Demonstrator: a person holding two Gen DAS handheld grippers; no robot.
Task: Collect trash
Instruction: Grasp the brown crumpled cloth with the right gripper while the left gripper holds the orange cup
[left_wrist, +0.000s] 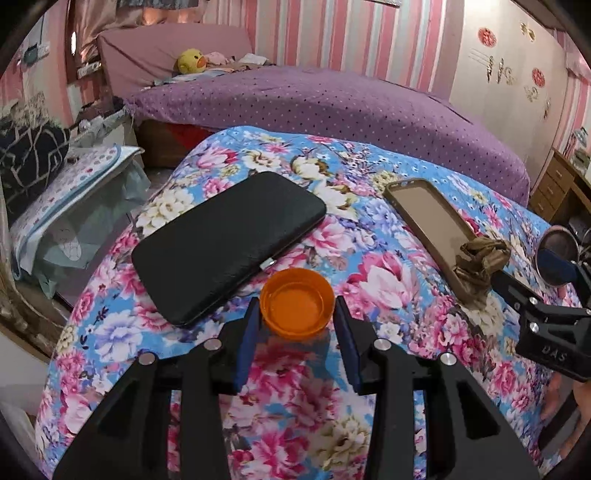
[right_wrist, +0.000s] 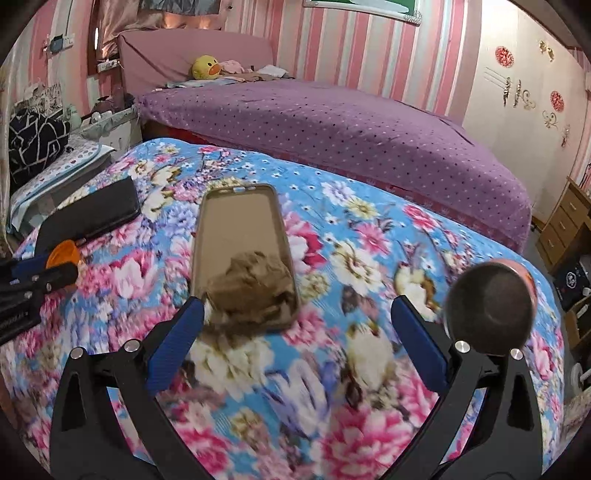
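My left gripper (left_wrist: 297, 325) is low over the floral bedspread (left_wrist: 388, 280), jaws partly open with the orange bottle cap (left_wrist: 297, 303) sitting between the blue pads (left_wrist: 246, 341). The pads are close to the cap's sides, but I cannot tell whether they touch it; the cap rests open side up on the cloth. Just beyond it lies a black wallet-style case (left_wrist: 229, 245).

My right gripper (right_wrist: 295, 347) is spread wide and grips nothing. Its left pad (right_wrist: 177, 345) is just beside a crumpled brown paper wad (right_wrist: 255, 291), which lies on the near end of a brown phone case (right_wrist: 240, 243) and spills onto the bedspread. A round dark lid-like object (right_wrist: 491, 308) sits near the right finger. Behind the spread is a purple dotted bed (right_wrist: 332, 129) with a yellow duck plush (right_wrist: 206, 67).
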